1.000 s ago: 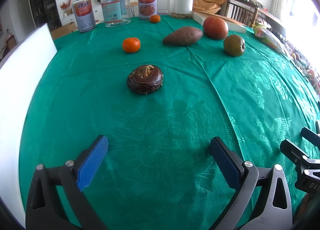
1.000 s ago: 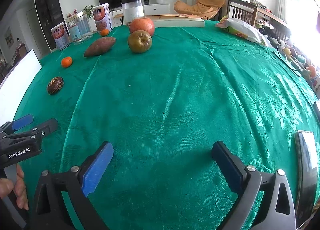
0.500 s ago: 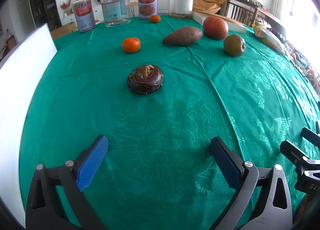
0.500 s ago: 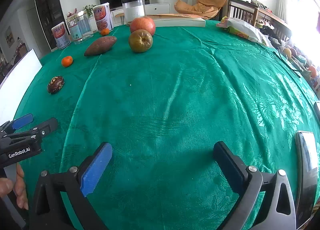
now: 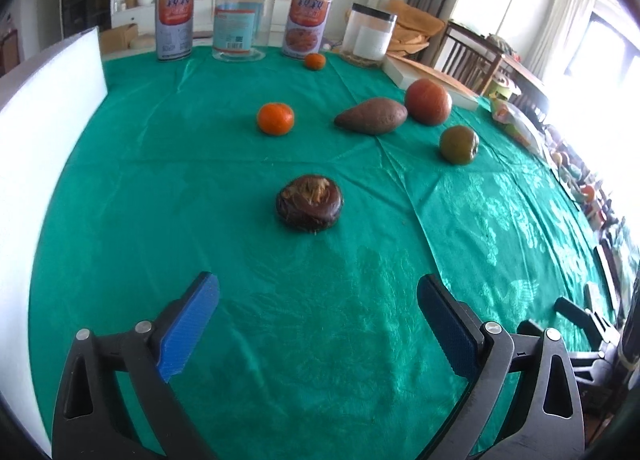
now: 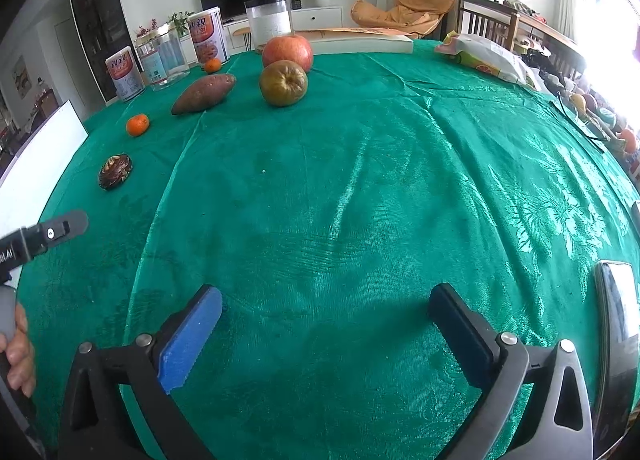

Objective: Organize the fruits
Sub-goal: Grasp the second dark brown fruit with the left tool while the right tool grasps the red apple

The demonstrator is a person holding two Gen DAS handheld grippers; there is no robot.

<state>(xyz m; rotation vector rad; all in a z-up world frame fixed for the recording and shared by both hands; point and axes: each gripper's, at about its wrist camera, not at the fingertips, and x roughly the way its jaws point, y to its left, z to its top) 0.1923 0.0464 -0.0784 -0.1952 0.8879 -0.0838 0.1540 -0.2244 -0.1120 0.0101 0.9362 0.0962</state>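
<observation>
We hold the left gripper [image 5: 318,302] and right gripper [image 6: 326,310] with jaws apart and empty. The dark brown wrinkled round fruit [image 5: 309,202] lies toward the left edge of the green-clothed table [image 5: 360,340]. Closing off-centre, we risk rolling it toward the small orange tangerine [image 5: 275,118], and the glossy cloth may let it skid.

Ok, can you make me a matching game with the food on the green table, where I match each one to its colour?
Things:
1. apple
2. sweet potato
3. nearer mandarin
4. pear

Colours:
A. bright orange
B. olive green and brown
C. red
D. purplish brown

Pairs: 1-C, 2-D, 3-A, 4-B
</observation>
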